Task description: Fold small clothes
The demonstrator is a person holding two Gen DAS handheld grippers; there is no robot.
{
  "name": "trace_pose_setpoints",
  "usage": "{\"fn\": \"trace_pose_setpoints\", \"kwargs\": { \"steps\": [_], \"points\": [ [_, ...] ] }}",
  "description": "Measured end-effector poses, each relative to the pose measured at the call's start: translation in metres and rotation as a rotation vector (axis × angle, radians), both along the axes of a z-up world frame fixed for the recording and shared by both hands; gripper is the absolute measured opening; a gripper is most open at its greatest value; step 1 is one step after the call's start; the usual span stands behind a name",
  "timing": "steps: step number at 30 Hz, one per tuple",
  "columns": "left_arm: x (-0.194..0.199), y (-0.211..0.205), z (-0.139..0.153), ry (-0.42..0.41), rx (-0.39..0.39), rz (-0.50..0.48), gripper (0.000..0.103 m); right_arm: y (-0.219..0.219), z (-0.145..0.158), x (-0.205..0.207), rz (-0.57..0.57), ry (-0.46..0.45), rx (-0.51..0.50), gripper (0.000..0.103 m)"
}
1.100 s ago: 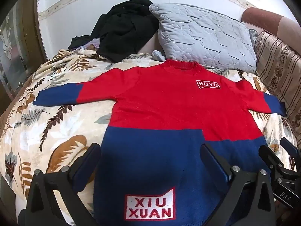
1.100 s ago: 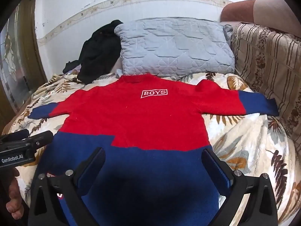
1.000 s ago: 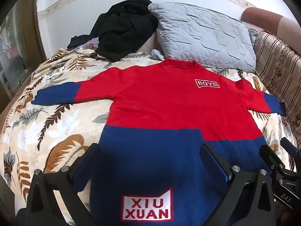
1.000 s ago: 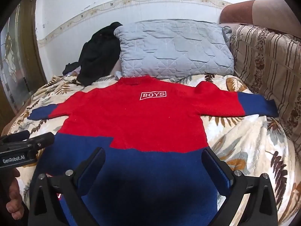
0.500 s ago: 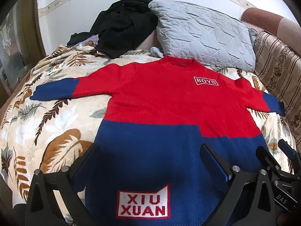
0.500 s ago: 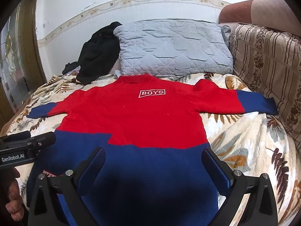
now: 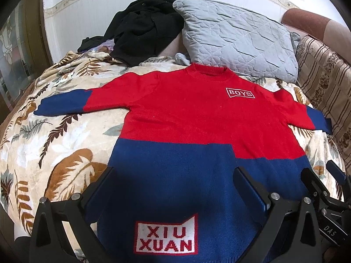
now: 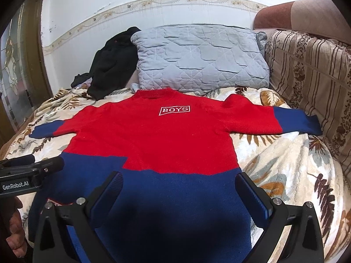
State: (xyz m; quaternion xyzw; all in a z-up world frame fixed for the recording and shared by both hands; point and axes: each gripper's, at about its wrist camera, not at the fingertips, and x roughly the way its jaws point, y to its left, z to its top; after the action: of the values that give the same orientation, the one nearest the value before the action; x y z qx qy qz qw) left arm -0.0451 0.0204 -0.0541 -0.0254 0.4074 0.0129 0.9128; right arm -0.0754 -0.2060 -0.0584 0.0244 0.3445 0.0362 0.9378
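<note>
- Hovering over the hem, we hold our left gripper (image 7: 175, 188) with jaws spread wide, empty.
- Our right gripper (image 8: 179, 191) is likewise spread and empty above the blue lower part.
- Our sweater (image 7: 197, 120) lies flat on the blanket (image 7: 54, 149), front up, both sleeves out sideways.
- Beyond its collar lean a pillow (image 8: 201, 59) and dark clothes (image 7: 144, 26).
</note>
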Motion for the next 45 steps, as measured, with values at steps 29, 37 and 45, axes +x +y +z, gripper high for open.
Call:
{"fn": "trace_pose_setpoints", "kwargs": {
  "steps": [29,37,45],
  "points": [
    [-0.002,-0.005,0.001,-0.001,0.002,-0.009,0.103,0.002,0.001,0.001,0.01,0.008,-0.046,0.103],
    [-0.001,-0.004,-0.001,0.001,-0.001,-0.008,0.103,-0.002,0.0,0.0,0.004,0.015,-0.014,0.103],
    [0.002,0.023,0.011,-0.071,-0.019,-0.003,0.103,-0.012,0.001,0.003,0.038,0.05,0.088,0.103]
  ]
}}
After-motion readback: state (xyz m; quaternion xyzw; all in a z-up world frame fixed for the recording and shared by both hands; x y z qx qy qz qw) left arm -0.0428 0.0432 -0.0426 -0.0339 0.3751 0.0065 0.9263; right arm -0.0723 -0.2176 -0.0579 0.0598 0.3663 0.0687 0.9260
